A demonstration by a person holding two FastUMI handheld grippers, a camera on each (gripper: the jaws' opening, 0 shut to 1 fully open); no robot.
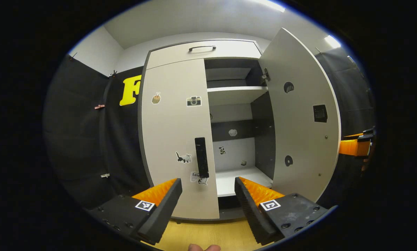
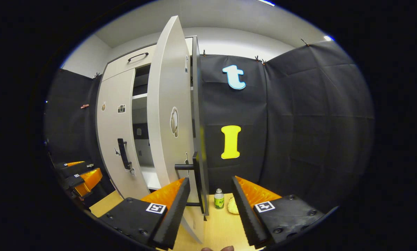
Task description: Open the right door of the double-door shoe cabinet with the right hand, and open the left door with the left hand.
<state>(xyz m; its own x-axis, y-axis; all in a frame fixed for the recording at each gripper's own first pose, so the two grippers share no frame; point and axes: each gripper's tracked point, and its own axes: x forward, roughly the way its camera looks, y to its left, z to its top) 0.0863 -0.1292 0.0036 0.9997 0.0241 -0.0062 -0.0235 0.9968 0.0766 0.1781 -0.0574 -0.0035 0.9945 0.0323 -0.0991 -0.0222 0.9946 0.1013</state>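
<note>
Black screw-studded bodies on left tool and right tool, square tag markers

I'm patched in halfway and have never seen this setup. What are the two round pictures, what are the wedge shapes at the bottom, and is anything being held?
Each picture comes from a camera riding on a hand-held gripper; a person carries one in each hand. The wedges at the bottom are that gripper's own two fingers.

In the left gripper view, the left gripper is open and holds nothing. It faces the shoe cabinet's left door, which is shut, with its handle just ahead. The right door is swung open, showing shelves inside.

In the right gripper view, the right gripper is open too, its fingers either side of the right door's handle without pressing on it. A small bottle stands on the floor beyond.

So the left door is what remains.
</note>
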